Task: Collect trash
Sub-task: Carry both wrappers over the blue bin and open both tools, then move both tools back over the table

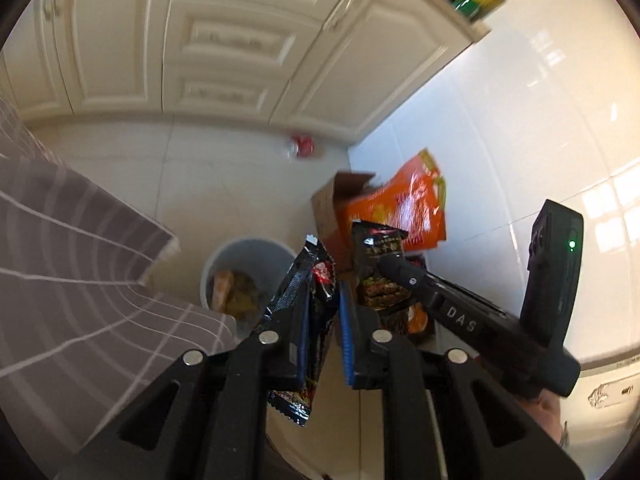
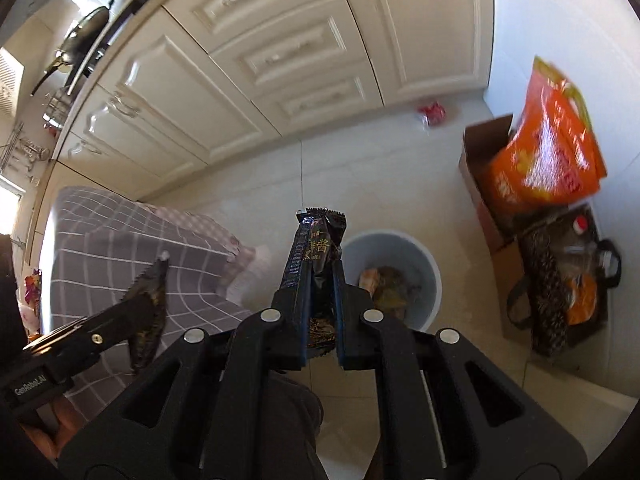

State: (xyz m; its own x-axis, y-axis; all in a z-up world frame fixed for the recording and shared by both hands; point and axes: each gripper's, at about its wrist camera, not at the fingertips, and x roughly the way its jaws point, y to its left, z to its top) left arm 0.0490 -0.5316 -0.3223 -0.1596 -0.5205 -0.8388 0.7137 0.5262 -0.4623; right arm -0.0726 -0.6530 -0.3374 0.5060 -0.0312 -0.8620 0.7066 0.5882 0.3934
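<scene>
A black snack wrapper [image 1: 310,308] was seen clamped between the fingers of the left gripper [image 1: 324,300], its crimped upper end standing above the fingertips and its lower end hanging beneath them. A second dark wrapper [image 2: 322,264] was pinched in the same way by the right gripper [image 2: 320,280], whose fingers were closed tight on it. Both grippers were pointed steeply down toward the floor, where a pale grey bin [image 2: 394,246] stood open with some trash already lying in it. In the right wrist view the bin was found just beyond and slightly to the right of the held wrapper; in the left wrist view it lay to the left of the fingers, beside the edge of a grey checked cloth [image 1: 80,264]. A cardboard box [image 2: 480,184] holding an orange bag [image 2: 548,152] stood near the bin, and a small red scrap [image 2: 432,112] lay on the floor by the cabinets.

The step in hand was judged to be the carrying of both wrappers to the bin. For the next move, each gripper would need to be brought over the bin's mouth and its fingers parted, so that the wrappers fall inside and not on the floor.
</scene>
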